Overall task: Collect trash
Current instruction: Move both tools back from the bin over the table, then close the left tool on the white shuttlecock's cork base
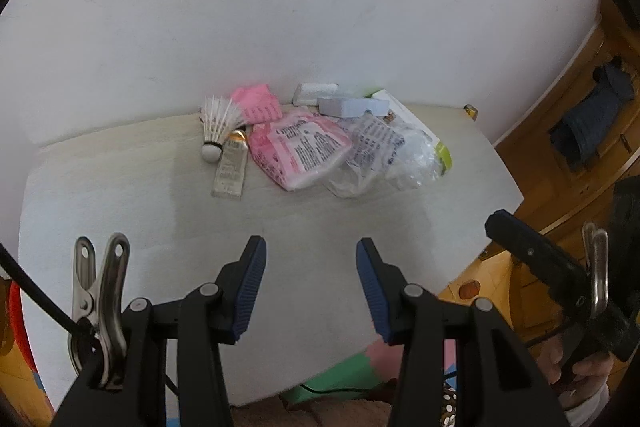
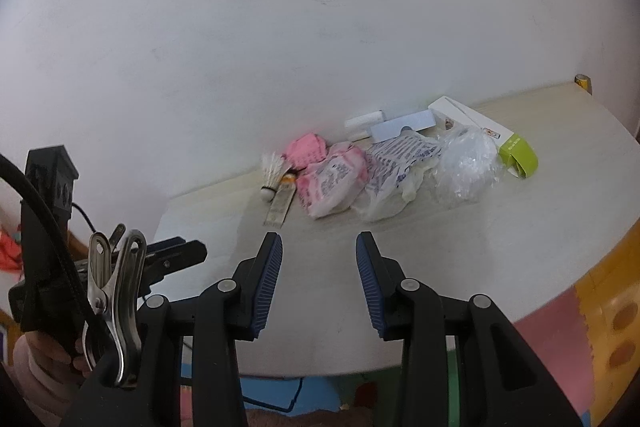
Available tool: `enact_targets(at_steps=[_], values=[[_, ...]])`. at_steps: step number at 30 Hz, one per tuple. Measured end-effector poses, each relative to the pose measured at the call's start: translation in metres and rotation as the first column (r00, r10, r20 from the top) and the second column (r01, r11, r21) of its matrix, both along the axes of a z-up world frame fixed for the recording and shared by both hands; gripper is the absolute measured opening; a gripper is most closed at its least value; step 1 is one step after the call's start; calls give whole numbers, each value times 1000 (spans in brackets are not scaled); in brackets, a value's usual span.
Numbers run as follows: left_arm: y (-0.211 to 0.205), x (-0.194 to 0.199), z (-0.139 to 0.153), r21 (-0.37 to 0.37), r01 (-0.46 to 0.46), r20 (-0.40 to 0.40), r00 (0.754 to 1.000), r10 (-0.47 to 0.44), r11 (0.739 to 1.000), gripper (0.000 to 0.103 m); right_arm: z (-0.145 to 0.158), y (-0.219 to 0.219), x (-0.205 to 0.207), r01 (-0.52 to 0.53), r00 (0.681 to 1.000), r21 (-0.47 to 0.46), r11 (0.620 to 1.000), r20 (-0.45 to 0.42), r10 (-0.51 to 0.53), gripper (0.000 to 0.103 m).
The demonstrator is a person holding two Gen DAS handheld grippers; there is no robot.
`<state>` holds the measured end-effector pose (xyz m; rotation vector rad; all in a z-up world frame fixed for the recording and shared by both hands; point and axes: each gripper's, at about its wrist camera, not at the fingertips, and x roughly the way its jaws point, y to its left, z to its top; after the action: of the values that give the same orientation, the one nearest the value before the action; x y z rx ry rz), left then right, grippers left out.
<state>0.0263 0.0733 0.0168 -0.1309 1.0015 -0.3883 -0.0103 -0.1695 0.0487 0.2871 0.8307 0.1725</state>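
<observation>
A pile of trash lies at the far side of the pale table (image 1: 120, 195), against the white wall. In it are a white shuttlecock (image 1: 216, 131), a flattened tube (image 1: 230, 167), a pink printed wrapper (image 1: 304, 151), a clear plastic bag (image 1: 384, 155), a pink packet (image 1: 258, 103) and a green-and-white box (image 1: 424, 135). My left gripper (image 1: 311, 251) hovers over the near part of the table, open and holding nothing. My right gripper (image 2: 319, 243) is also open with nothing in it, short of the same pile: wrapper (image 2: 332, 183), bag (image 2: 464, 163).
White foam blocks (image 1: 316, 93) and a light blue box (image 1: 352, 107) sit behind the pile. A small yellow object (image 1: 471, 111) stands at the table's far right corner. Wooden furniture (image 1: 580, 195) with a dark cloth (image 1: 592, 119) is to the right. Coloured floor mats (image 2: 560, 347) lie below the table edge.
</observation>
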Motion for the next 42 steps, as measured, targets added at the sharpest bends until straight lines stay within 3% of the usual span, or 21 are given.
enact_targets(at_steps=[13,20,29,42], values=[[24,69,-20,73,-110,8,994,109,991,48,-18,26,73,-72,995,-9,997,-73,71,40],[19,115,-47,148,-160,-2,987,162,976,48,-41,32,100,-153,983,6,988,-100,153,40],[20,168,-88,173,-204,-39,976,214,964,48,-68,31,132,-229,962,67,971,-135,236,40],[15,202,-127,240,-231,-79,963,256,943,48,-94,16,162,-265,943,130,955,-171,285,40]])
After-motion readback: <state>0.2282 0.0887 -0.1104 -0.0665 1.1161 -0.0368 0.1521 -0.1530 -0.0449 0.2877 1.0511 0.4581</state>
